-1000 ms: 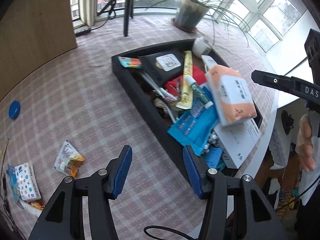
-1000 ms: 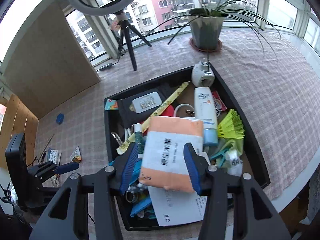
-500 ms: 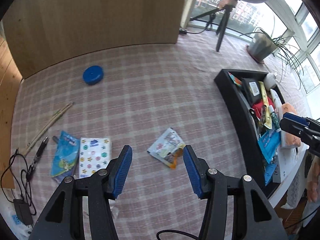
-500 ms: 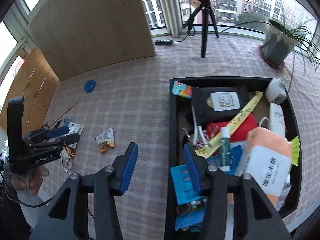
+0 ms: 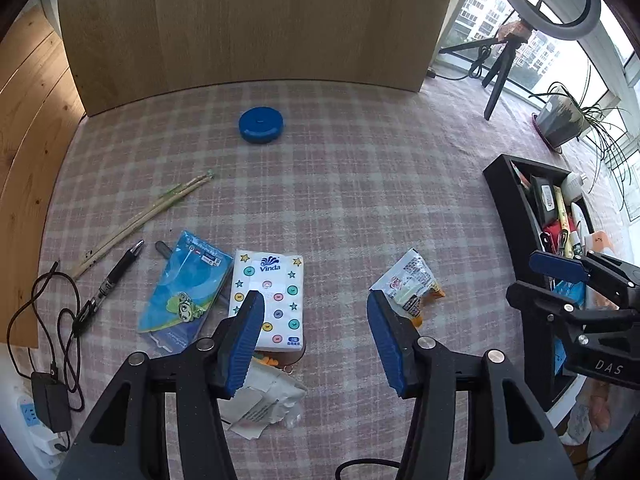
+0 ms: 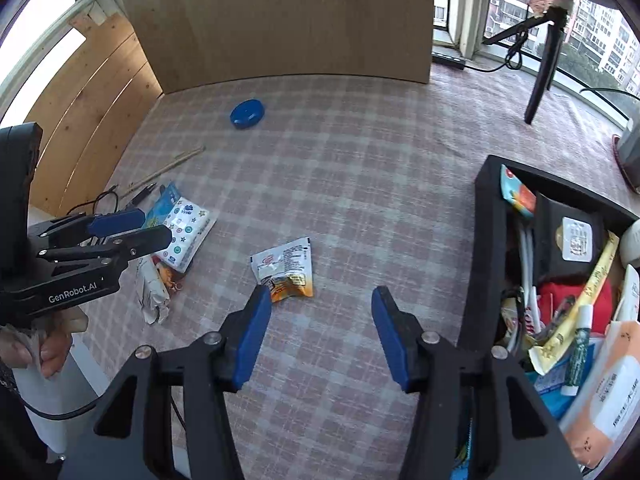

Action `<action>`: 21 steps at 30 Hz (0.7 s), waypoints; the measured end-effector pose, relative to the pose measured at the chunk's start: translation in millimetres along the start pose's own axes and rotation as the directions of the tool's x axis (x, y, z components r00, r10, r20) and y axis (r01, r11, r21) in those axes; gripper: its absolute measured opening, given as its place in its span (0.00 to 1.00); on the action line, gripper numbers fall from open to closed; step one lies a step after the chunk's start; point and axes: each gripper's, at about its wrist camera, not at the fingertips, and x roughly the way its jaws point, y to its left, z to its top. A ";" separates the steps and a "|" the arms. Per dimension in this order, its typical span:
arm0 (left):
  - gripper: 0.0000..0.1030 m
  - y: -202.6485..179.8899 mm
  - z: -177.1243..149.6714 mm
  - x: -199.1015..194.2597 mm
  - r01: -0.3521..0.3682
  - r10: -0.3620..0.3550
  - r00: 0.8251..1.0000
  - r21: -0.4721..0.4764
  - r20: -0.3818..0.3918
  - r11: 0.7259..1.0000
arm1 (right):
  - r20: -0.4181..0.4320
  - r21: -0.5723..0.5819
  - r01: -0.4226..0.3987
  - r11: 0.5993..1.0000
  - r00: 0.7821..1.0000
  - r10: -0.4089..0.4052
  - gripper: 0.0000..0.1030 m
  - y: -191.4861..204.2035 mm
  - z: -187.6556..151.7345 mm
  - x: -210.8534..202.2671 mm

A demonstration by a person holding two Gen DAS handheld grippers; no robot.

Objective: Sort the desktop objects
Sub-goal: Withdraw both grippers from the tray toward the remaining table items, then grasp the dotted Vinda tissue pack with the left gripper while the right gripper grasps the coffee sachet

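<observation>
My left gripper point(image 5: 315, 312) is open and empty, hanging over the checked cloth. A white Vinda tissue pack point(image 5: 268, 300) lies by its left finger and a small snack packet point(image 5: 406, 284) by its right. My right gripper point(image 6: 320, 304) holds nothing and its jaws are opening, just this side of the same snack packet point(image 6: 286, 268). The black tray point(image 6: 480, 240) at the right is full of items, among them an orange-and-white tissue pack point(image 6: 608, 392). Each gripper shows in the other's view: the right gripper point(image 5: 528, 278) by the tray, the left gripper point(image 6: 154, 226) over the tissue pack point(image 6: 186, 232).
On the cloth lie a blue pouch point(image 5: 184, 288), a pen point(image 5: 112, 276), chopsticks point(image 5: 144, 216), a blue round lid point(image 5: 261, 125) and crumpled paper point(image 5: 264, 400). A charger with its cable point(image 5: 48, 396) sits at the left edge. A wooden board stands behind; a tripod point(image 5: 500, 76) and a plant pot point(image 5: 560, 120) stand at the far right.
Both grippers swung left from the tray to the loose items on the cloth. The right gripper let go of the orange-and-white tissue pack, which now lies in the tray, and its jaws widened.
</observation>
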 end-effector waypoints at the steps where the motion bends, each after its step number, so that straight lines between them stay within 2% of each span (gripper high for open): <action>1: 0.50 3.1 -1.1 1.9 -0.001 0.001 1.000 -0.010 -0.005 1.000 | -0.003 -0.005 -0.004 1.000 1.000 0.004 0.56 3.5 1.4 3.3; 12: 0.50 28.2 -8.2 17.4 -0.005 0.003 0.999 -0.051 -0.054 0.999 | -0.075 -0.033 -0.043 0.998 0.996 0.041 0.57 23.9 11.8 41.1; 16: 0.55 32.2 -10.0 21.8 0.013 -0.017 0.997 -0.052 -0.075 0.999 | -0.108 -0.030 -0.057 0.998 0.993 0.054 0.57 24.9 14.4 55.6; 21: 0.56 31.9 -9.2 28.4 0.009 -0.013 0.996 -0.048 -0.088 0.999 | -0.140 -0.032 -0.066 0.997 0.988 0.061 0.57 27.6 16.1 71.0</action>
